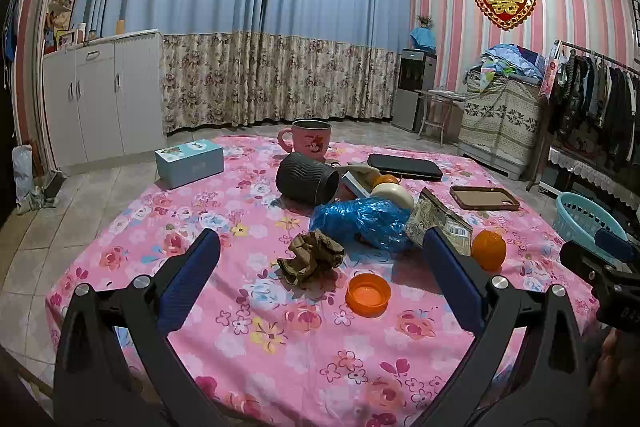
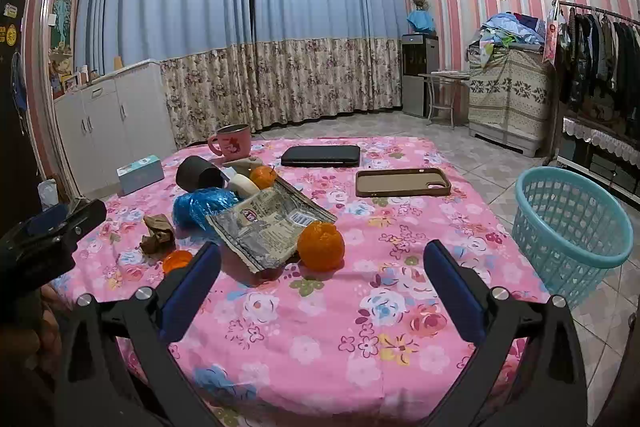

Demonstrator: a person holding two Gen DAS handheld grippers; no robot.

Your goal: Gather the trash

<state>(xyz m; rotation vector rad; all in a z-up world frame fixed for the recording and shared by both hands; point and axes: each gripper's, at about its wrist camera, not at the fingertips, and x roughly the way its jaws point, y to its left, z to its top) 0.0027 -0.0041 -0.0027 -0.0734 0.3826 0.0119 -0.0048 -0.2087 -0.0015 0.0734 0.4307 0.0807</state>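
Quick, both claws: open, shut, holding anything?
Left claw: open, empty, above the tablecloth.
Right claw: open, empty.

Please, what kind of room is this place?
Most likely a lived-in room of a home, perhaps a bedroom. A clothes rack full of garments stands at the right, long curtains cover the far wall, and a table with a flowered cloth holds everyday things.

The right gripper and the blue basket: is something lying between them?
No. In the right wrist view, only bare flowered cloth and floor tiles separate the open right gripper from the blue basket.
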